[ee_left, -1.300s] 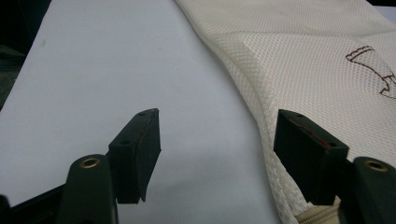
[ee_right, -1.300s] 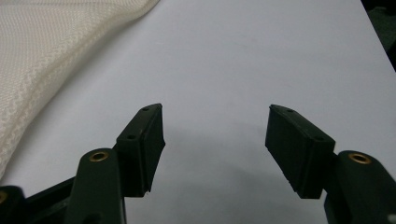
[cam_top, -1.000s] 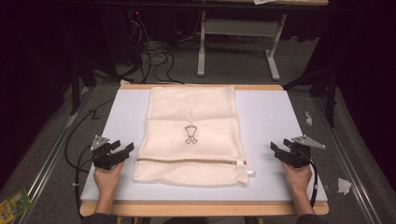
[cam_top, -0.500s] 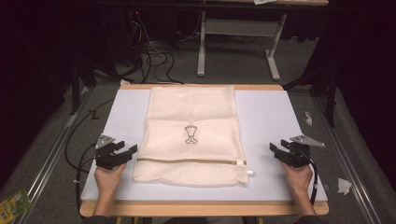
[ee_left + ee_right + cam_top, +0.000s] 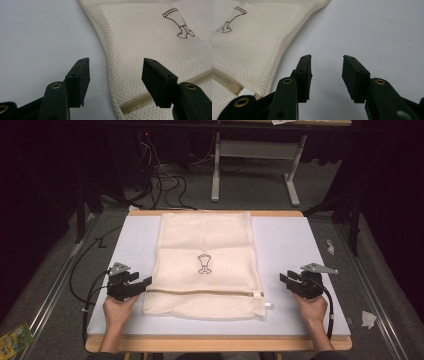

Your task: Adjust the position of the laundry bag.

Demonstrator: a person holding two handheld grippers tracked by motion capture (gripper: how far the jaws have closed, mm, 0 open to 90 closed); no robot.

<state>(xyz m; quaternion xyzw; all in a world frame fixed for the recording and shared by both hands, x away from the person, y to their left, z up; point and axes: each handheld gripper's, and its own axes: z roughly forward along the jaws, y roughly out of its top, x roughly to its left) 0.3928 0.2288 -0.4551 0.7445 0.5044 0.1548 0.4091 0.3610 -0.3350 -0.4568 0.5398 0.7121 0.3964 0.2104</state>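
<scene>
Left gripper (image 5: 145,283) is held with jaws apart at the near-left edge of the mesh laundry bag (image 5: 205,265), by the zipper (image 5: 200,292), likely for an edge pinch. Right gripper (image 5: 284,279) is parked spread and empty, just off the bag. Bag is laid flat mid-table (image 5: 300,245).

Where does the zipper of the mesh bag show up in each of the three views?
High view: the zipper runs across the mesh bag near its front edge, between the two hand-held grippers.
Left gripper view: its end sits at bottom right, beside the right jaw.
Right gripper view: its white-tabbed end lies at bottom left.
Shared landmark: the brown printed emblem.
</scene>
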